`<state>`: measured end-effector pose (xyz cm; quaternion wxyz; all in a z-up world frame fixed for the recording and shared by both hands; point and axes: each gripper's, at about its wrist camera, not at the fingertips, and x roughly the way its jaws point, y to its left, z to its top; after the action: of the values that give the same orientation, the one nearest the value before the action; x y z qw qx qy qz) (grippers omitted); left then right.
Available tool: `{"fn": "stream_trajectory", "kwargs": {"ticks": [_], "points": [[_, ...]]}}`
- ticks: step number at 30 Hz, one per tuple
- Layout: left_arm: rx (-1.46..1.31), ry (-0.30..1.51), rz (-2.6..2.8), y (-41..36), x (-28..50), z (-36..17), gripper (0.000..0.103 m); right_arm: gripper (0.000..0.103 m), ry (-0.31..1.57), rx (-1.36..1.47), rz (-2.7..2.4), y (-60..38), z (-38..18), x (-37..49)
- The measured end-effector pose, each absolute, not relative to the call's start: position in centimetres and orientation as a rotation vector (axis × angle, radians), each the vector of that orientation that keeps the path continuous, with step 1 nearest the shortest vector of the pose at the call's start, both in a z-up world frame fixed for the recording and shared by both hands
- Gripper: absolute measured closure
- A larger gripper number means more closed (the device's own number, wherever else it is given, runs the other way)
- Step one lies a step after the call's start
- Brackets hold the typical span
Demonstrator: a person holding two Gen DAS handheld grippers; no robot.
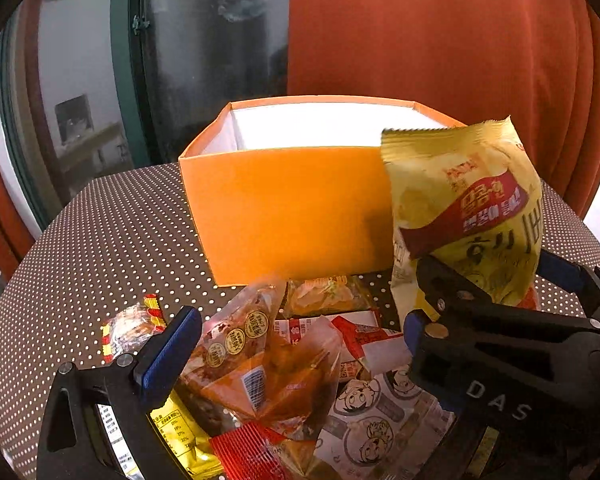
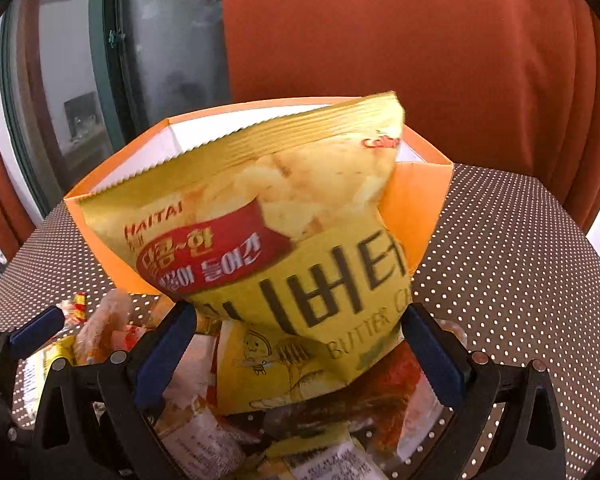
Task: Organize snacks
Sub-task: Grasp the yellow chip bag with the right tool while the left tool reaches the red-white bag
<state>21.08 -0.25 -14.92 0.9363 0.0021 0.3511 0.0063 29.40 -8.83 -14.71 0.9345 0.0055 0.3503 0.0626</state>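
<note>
My right gripper [image 2: 300, 344] is shut on a yellow Haitai butter chip bag [image 2: 284, 248] and holds it upright, lifted above the snack pile, in front of the open orange box [image 2: 420, 208]. The left wrist view shows the same bag [image 1: 468, 216] to the right of the box [image 1: 284, 208], held by the right gripper [image 1: 492, 280]. My left gripper [image 1: 296, 344] is open, its jaws either side of an orange clear-wrapped snack packet [image 1: 268, 364] in the pile. The box inside looks white and empty where visible.
A pile of small snack packets [image 1: 340, 392] lies on the brown dotted tablecloth [image 1: 112, 248] in front of the box. A small red-yellow wrapped snack [image 1: 132, 328] lies left. Red curtains and a window stand behind the table.
</note>
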Motion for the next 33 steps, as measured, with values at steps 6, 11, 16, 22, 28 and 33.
{"fn": "stream_trajectory", "kwargs": {"ticks": [6,11,16,22,28,33], "points": [[0.006,0.716,0.011,0.0,21.2,-15.5,0.002,0.014,0.719,0.020,0.138,-8.8,-15.6,29.8],[-0.008,0.715,0.006,0.3,20.8,-15.2,0.002,0.034,0.708,0.045,0.127,-9.6,-15.6,29.1],[-0.021,0.694,0.018,1.2,19.6,-13.9,0.002,0.043,0.671,0.077,0.129,-9.9,-14.2,28.2],[-0.037,0.657,0.005,1.6,16.9,-12.4,0.001,0.044,0.602,0.073,0.102,-10.5,-11.7,25.5],[-0.038,0.670,-0.011,1.1,14.5,-12.3,0.001,0.044,0.598,0.101,0.097,-11.6,-11.0,22.4],[-0.029,0.683,-0.016,0.0,12.9,-12.3,0.001,0.044,0.588,0.121,0.094,-12.4,-10.9,20.4]]}}
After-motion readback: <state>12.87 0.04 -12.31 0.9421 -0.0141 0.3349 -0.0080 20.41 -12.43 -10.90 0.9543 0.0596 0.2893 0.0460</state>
